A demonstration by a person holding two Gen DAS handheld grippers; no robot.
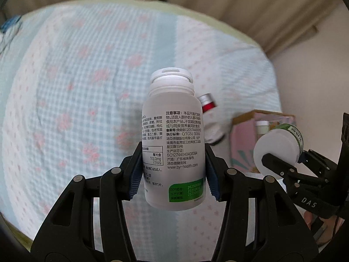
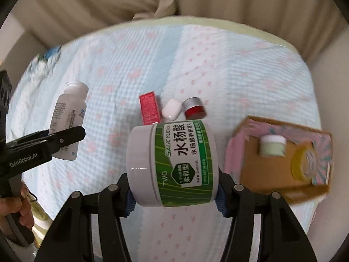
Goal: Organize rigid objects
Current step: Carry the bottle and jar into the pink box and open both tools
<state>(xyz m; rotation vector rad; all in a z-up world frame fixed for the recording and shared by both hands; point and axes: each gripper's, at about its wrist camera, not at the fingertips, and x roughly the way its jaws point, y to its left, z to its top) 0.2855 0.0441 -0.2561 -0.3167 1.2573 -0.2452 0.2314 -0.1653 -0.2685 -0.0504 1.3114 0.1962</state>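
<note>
My left gripper (image 1: 173, 170) is shut on a white supplement bottle (image 1: 173, 135) with black Chinese print, held upright above the bed; it also shows in the right wrist view (image 2: 68, 120). My right gripper (image 2: 174, 193) is shut on a white jar with a green label (image 2: 174, 163), held on its side; the jar also shows at the right of the left wrist view (image 1: 278, 150). On the bed lie a red box (image 2: 149, 109), a white earbud case (image 2: 171, 110) and a small red jar with a silver lid (image 2: 194, 108).
A pink cardboard box (image 2: 281, 163) stands open at the right of the bed, holding a small pale green jar (image 2: 273, 146) and a yellow-rimmed round item (image 2: 305, 163). The bed has a blue and pink checked cover (image 2: 218, 65). Beige curtains hang behind.
</note>
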